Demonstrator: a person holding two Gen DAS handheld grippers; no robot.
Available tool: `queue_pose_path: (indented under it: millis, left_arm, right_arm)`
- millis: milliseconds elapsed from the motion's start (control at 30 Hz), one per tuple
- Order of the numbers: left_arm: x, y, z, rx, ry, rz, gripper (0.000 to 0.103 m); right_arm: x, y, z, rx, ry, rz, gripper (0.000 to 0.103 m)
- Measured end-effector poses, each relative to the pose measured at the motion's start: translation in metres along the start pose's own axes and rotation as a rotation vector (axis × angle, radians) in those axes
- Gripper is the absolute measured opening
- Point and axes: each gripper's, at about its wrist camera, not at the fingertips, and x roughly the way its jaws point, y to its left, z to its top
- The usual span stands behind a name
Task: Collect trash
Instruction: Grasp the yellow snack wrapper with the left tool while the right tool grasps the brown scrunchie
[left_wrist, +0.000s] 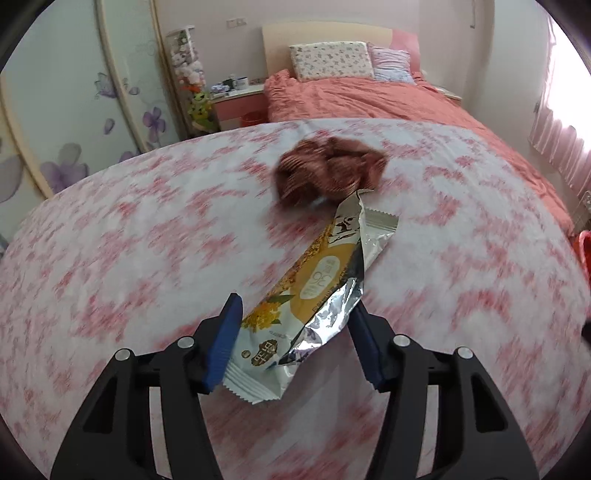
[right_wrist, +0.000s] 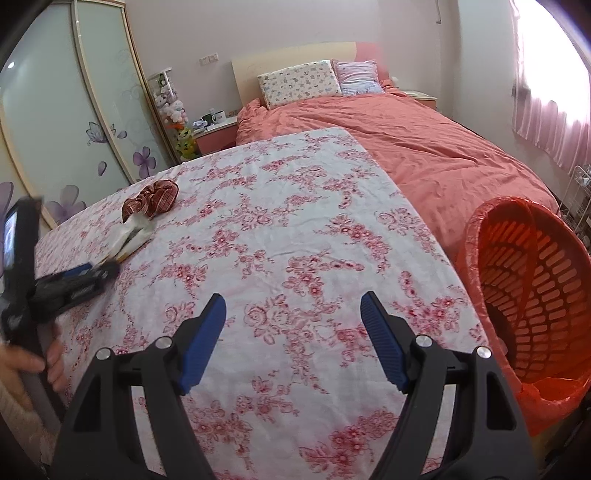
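Observation:
A torn yellow-and-silver snack wrapper lies on the floral tablecloth. Its near end sits between the spread blue pads of my left gripper, which is open around it. The wrapper and the left gripper also show at the left of the right wrist view. My right gripper is open and empty above the table's near right part. An orange trash basket with a red liner stands just off the table's right edge.
A dark red checked scrunchie lies just beyond the wrapper; it also shows in the right wrist view. A bed with a coral cover stands behind the table. A wardrobe is at the left.

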Motion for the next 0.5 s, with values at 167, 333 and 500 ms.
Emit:
queue_pose_path:
  millis: [167, 333, 500]
  left_arm:
    - [-0.005, 0.052, -0.013, -0.119, 0.018, 0.085, 0.058]
    - [0.000, 0.091, -0.011, -0.234, 0.037, 0.135, 0.058]
    - [0.002, 0.099, -0.013, -0.271, 0.038, 0.120, 0.067]
  right_arm:
    - [0.012, 0.020, 0.002, -0.030, 0.028, 0.028, 0.074]
    - [0.033, 0.057, 0.013, -0.078, 0.043, 0.065, 0.074]
    - [0.063, 0.101, 0.036, -0.101, 0.054, 0.123, 0.074]
